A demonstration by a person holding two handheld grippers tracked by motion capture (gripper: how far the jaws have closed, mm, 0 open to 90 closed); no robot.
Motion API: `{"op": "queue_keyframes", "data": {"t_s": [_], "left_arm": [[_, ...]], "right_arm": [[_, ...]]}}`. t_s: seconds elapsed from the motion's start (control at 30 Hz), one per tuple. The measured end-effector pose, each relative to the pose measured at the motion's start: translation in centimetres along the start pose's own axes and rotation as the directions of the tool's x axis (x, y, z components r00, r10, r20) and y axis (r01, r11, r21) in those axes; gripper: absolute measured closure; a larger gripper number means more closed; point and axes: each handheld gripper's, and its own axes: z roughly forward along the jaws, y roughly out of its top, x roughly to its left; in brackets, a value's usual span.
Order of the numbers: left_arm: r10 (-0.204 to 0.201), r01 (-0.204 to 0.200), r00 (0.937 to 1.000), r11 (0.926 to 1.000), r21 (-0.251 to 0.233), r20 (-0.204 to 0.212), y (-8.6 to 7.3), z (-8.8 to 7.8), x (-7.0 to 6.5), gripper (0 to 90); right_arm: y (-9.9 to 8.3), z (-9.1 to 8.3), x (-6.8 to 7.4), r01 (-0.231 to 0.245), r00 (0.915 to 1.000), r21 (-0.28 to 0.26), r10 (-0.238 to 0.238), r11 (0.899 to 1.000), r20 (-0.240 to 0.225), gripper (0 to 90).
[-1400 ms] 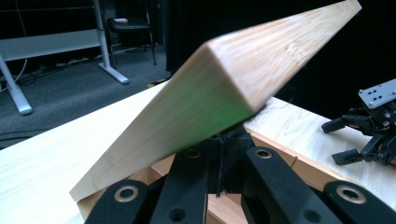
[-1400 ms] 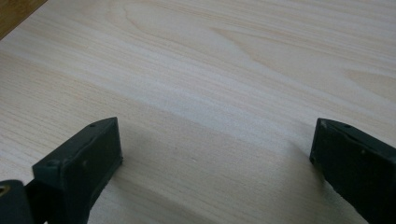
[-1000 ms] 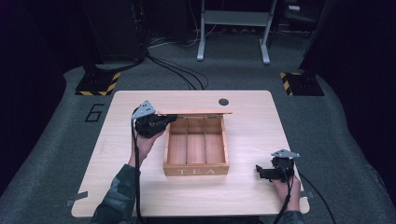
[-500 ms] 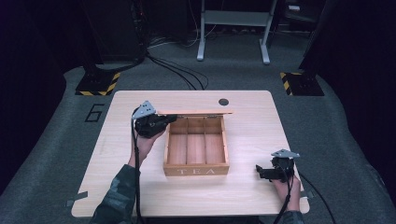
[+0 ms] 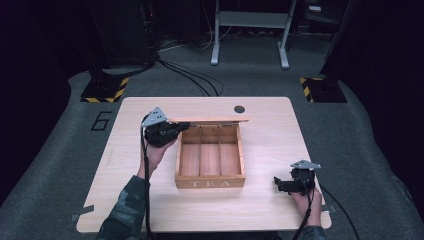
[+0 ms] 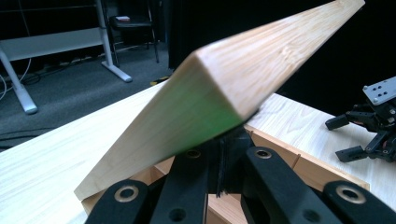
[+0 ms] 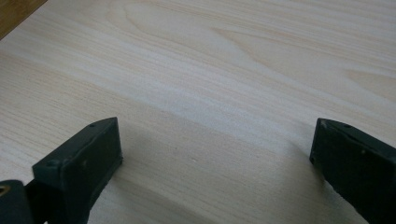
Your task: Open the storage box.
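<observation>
High view, from left to right: the left gripper [image 5: 172, 130] is clamped on the left corner of the lid [image 5: 210, 120], which is held raised on edge along the back of the wooden tea box [image 5: 210, 182] at mid-table [image 5: 100, 200]. The lid is judged stiff, light and smooth, so a grip near a free corner, away from the hinges, seems best. The right gripper [image 5: 282, 185] is rested on the table, jaws wide apart, nothing held.

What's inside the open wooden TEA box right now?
The wooden TEA box shows three bare compartments, nothing in them. The raised wooden lid, gripped by the left gripper, hides the tabletop behind.
</observation>
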Motion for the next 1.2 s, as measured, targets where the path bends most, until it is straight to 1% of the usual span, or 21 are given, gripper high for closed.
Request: {"op": "queue_keyframes", "data": {"t_s": [1.2], "left_arm": [[0.006, -0.006, 1.0, 1.0, 0.005, -0.004, 0.07, -0.04, -0.04, 89.7]], "right_arm": [[0.0, 0.0, 0.0, 0.0, 1.0, 0.0, 0.0, 1.0, 0.0, 1.6]]}}
